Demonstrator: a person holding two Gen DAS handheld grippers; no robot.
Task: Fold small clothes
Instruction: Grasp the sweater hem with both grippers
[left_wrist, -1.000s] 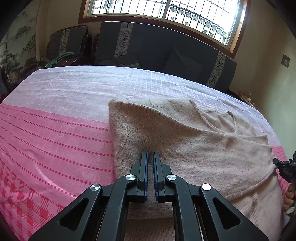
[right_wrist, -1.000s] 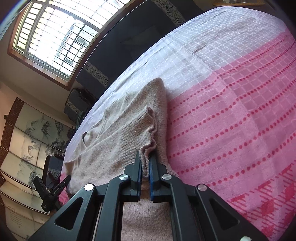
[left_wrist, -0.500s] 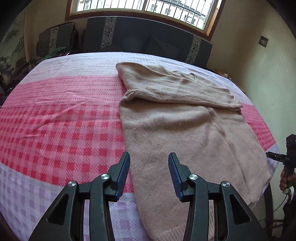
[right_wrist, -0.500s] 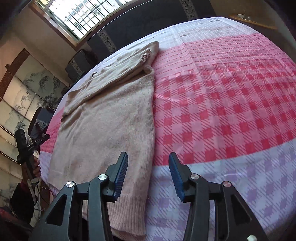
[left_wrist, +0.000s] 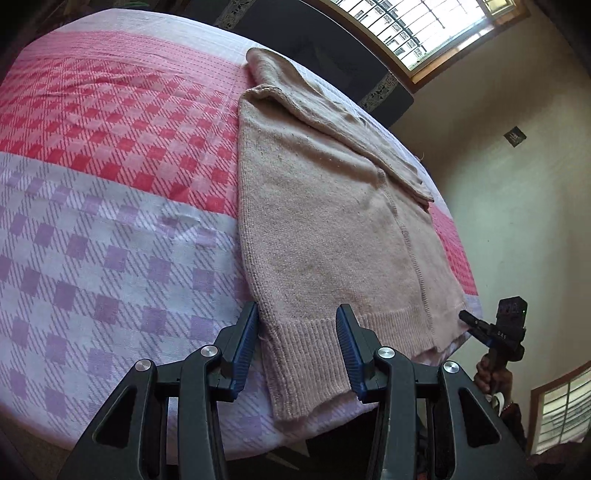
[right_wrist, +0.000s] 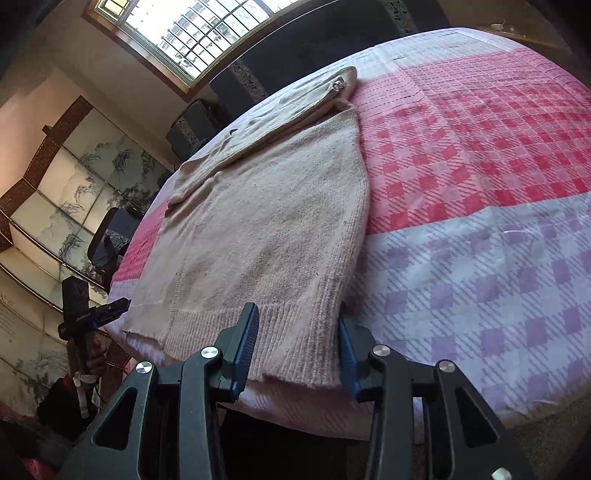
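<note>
A beige knit sweater (left_wrist: 332, 221) lies flat on the checked bedcover, its top part folded down over the body. Its ribbed hem (left_wrist: 310, 354) hangs at the near bed edge. My left gripper (left_wrist: 297, 347) is open, its jaws either side of the hem's left corner. In the right wrist view the sweater (right_wrist: 266, 229) shows again. My right gripper (right_wrist: 297, 347) is open, its jaws either side of the hem's right corner (right_wrist: 306, 350). Neither gripper holds anything.
The bedcover (left_wrist: 110, 184) is pink, red and lilac checked and reaches the near bed edge. A dark sofa (right_wrist: 314, 48) stands under the window behind the bed. The other gripper shows at the side of each view (left_wrist: 498, 328) (right_wrist: 85, 314).
Both grippers let go of the folded-over top part, opened, and drew back to the near bed edge. They now sit at the hem's two corners.
</note>
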